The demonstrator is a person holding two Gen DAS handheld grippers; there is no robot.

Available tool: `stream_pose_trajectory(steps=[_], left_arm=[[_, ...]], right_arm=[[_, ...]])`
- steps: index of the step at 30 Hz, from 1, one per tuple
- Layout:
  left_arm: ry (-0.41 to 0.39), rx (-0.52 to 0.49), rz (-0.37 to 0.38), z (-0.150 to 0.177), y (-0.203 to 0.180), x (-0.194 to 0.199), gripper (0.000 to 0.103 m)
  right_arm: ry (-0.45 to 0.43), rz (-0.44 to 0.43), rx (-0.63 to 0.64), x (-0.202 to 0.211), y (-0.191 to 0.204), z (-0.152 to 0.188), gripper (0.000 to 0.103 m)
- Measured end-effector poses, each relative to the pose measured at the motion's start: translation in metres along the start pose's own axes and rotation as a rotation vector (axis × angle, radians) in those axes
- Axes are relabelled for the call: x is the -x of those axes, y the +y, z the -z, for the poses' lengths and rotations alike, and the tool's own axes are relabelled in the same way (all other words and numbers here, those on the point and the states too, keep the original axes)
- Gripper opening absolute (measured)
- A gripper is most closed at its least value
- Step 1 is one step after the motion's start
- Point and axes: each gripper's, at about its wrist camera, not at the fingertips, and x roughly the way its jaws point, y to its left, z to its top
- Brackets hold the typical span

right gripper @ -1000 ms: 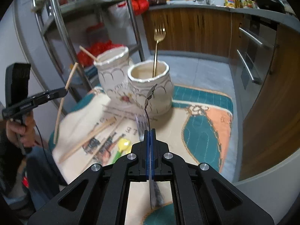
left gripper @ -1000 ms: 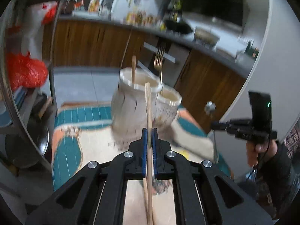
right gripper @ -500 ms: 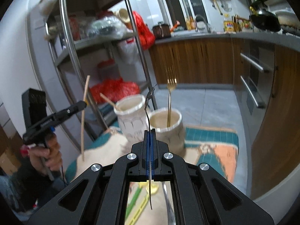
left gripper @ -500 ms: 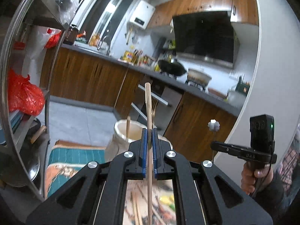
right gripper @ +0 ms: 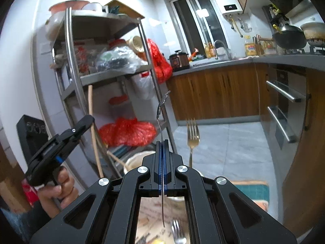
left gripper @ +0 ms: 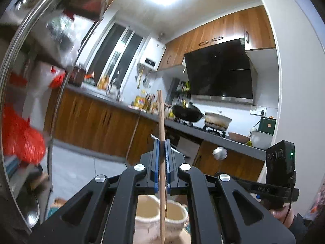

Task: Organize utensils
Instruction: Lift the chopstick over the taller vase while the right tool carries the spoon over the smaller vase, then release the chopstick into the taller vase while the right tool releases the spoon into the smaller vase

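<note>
My left gripper (left gripper: 161,142) is shut on a wooden chopstick (left gripper: 161,118) that stands upright through the jaws. Its lower end hangs over two cream ceramic holders (left gripper: 160,213) seen below between the fingers. My right gripper (right gripper: 161,142) is shut on a thin silver utensil (right gripper: 161,109), seen edge-on, its decorated handle end up. In the right wrist view a gold fork (right gripper: 193,134) stands in a holder (right gripper: 138,158). The left gripper (right gripper: 61,140) with the chopstick (right gripper: 92,122) shows there at the left. The right gripper (left gripper: 280,174) shows in the left view.
A metal shelf rack (right gripper: 73,65) with bags stands close at the left. Kitchen counter (left gripper: 203,130) and wooden cabinets (right gripper: 213,91) lie behind. A patterned cloth (right gripper: 251,189) covers the table, with another silver fork (right gripper: 177,231) lying below my right gripper.
Both grippers have risen and tilted up over the holders, each still clamped on its utensil. The holders have dropped to the bottom of both views.
</note>
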Motion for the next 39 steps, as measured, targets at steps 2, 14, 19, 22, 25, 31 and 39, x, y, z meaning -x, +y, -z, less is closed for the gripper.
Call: stream_pose_trajectory(steps=[2, 14, 19, 22, 25, 31, 39], left_arm=[[-0.026, -0.029, -0.013, -0.003, -0.007, -0.006, 0.005], [-0.09, -0.173, -0.12, 0.011, -0.033, -0.042, 0.005], [-0.085, -0.234, -0.162, 0.024, -0.039, -0.049, 0.005], [-0.082, -0.277, -0.159, 0.033, -0.045, -0.05, 0.005], [-0.056, -0.304, -0.162, 0.042, -0.048, -0.054, 0.005], [0.066, -0.283, -0.213, 0.054, -0.037, -0.064, 0.005], [0.194, -0.269, -0.266, 0.052, -0.027, -0.071, 0.005]], right_arm=[[-0.016, 0.009, -0.003, -0.006, -0.004, 0.0, 0.002], [-0.091, 0.022, -0.017, -0.022, -0.012, -0.012, 0.002], [-0.089, 0.055, -0.016, -0.034, -0.018, -0.008, 0.002], [-0.079, 0.079, -0.001, -0.043, -0.019, -0.003, 0.002], [-0.059, 0.101, 0.017, -0.051, -0.018, 0.003, 0.002], [0.043, 0.119, 0.048, -0.067, -0.017, 0.021, 0.002], [0.112, 0.127, 0.037, -0.08, -0.02, 0.036, 0.002]])
